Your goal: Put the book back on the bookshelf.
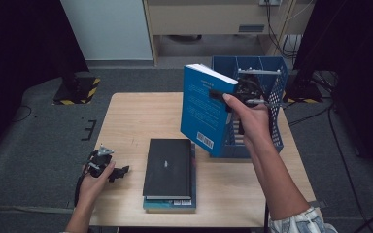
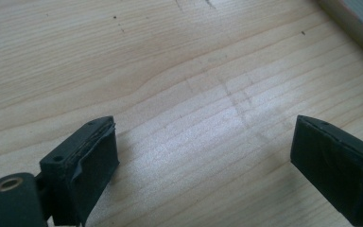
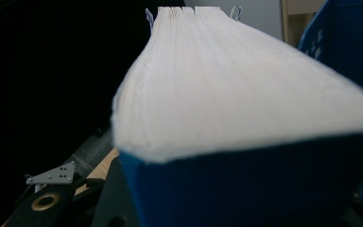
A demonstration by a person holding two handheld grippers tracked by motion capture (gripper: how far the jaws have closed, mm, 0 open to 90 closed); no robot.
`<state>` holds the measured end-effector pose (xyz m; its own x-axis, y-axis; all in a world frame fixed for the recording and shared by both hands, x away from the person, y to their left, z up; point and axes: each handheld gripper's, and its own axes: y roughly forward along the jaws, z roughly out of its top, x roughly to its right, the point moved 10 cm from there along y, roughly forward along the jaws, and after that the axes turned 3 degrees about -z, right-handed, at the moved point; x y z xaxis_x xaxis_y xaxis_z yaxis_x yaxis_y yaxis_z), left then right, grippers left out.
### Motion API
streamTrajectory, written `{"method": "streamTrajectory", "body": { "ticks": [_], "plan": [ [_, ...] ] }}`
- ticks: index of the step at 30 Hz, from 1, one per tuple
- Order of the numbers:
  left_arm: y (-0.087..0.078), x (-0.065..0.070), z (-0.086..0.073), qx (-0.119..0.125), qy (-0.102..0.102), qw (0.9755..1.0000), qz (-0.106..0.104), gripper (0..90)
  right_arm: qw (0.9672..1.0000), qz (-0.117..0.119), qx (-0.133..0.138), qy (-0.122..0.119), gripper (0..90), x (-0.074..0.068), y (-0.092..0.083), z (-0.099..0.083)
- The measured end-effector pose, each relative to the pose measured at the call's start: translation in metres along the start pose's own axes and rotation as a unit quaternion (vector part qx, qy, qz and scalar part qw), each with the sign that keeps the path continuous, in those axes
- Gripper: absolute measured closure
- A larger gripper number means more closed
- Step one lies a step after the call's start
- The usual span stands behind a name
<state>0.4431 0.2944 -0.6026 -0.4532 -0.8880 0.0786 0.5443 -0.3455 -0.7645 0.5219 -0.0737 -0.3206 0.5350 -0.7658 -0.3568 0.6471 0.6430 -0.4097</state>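
With our right gripper (image 1: 243, 94) clamped on the thick blue paperback book (image 1: 205, 110), which hangs upright below it, we probably should lower it squarely into the blue slotted plastic basket (image 1: 275, 80) just beyond.

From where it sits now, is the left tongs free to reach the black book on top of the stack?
Probably yes. The left tongs rest open and empty on the table, beside the black book. Only bare wood lies between them, and the right tongs hold the blue book up by the basket.
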Motion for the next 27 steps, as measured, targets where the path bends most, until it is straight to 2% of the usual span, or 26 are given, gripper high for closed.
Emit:
{"method": "streamTrajectory", "body": {
  "ticks": [6,13,20,27],
  "plan": [
    [0.001,-0.001,-0.001,0.003,0.003,1.0000,0.005,6.5,0.9999,-0.010,0.008,0.007,60.9,0.010,-0.017,0.001],
    [0.003,-0.001,-0.002,0.021,0.015,0.9996,0.014,4.2,0.9996,-0.024,0.015,0.010,60.9,0.023,-0.035,0.001],
    [0.004,-0.003,-0.001,0.033,0.013,0.9992,0.016,3.5,0.9988,-0.041,0.020,0.014,60.8,0.038,-0.052,0.003],
    [0.005,-0.003,-0.001,0.036,0.014,0.9991,0.017,2.7,0.9980,-0.052,0.028,0.023,60.8,0.050,-0.061,0.004]
  ]
}}
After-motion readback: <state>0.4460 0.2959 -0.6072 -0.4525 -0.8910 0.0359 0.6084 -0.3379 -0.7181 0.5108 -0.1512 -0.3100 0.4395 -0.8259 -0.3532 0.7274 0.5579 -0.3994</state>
